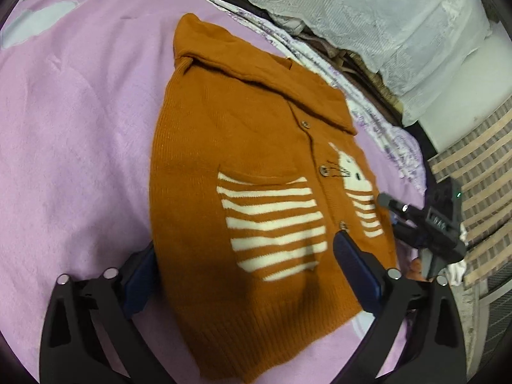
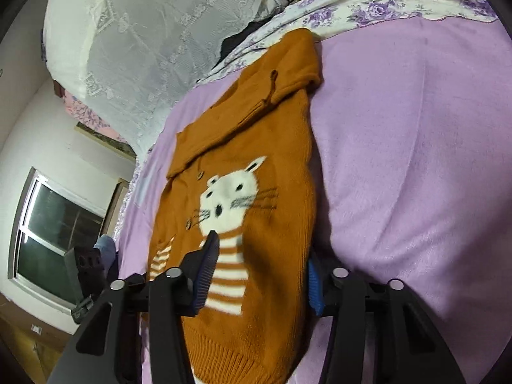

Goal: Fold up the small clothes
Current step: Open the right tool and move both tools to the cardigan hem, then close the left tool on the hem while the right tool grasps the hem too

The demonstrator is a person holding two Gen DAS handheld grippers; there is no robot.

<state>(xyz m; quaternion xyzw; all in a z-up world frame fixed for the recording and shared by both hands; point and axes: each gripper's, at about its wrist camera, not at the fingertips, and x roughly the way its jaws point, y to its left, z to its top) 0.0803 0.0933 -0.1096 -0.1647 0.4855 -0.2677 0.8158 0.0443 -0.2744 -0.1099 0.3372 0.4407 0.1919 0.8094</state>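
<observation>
Lying flat, orange cardigan point(image 1: 256, 166) collar away (hem nearest) | left gripper point(image 1: 246, 272) spread | right gripper point(image 2: 259, 275) straddling hem, grip unclear

An orange knit cardigan point(image 1: 252, 192) lies flat on the lilac-blanketed bed point(image 1: 80, 160).

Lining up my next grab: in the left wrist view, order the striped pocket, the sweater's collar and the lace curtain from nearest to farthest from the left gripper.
1. Striped pocket: just ahead of the left gripper, between its fingers.
2. Collar: far end of the orange sweater, up the middle.
3. Lace curtain: beyond the bed edge, upper right.
</observation>
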